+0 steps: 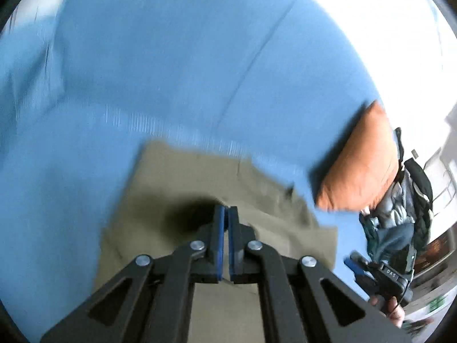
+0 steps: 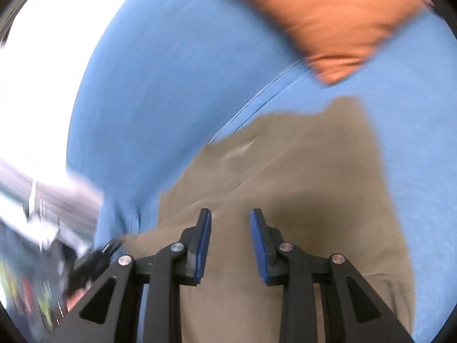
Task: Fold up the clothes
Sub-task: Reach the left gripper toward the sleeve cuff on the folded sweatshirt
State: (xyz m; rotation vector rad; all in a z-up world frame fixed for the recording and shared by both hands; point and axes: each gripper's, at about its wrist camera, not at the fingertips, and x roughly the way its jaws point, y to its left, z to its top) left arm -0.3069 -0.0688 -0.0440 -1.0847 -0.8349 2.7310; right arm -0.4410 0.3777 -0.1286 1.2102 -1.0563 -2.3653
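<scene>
Lying flat on a blue sheet (image 1: 177,65), the olive garment (image 1: 177,183) occupies the area directly under and ahead of both claws.

Left wrist view:
- The left gripper (image 1: 226,213) has its blue pads (image 1: 219,240) drawn together with only a narrow slit between them. Whether fabric is caught in that slit cannot be determined; the tips sit at a dark fold or shadow in the olive garment.
- The garment's far edge runs just ahead of the tips; its right corner lies to the right of the claw.
- An orange pillow (image 1: 362,168) rests on the blue sheet, ahead and to the right of the claw.
- Beyond the pillow, further right, a pile of dark and grey-blue items (image 1: 400,211) is visible; the detail is too blurred to identify.
- The right gripper (image 1: 354,265) appears at the lower right edge, held by a hand (image 1: 395,311).

Right wrist view:
- The right gripper (image 2: 230,214) has its blue pads (image 2: 203,245) spread apart, with nothing between them. The olive garment (image 2: 300,177) lies beneath the gap.
- The garment extends ahead and to the right of the claw, ending in a raised corner.
- The orange pillow (image 2: 337,20) lies well ahead, up and to the right, on the blue sheet (image 2: 160,85).
- To the left of the claw the picture is motion-blurred.
</scene>
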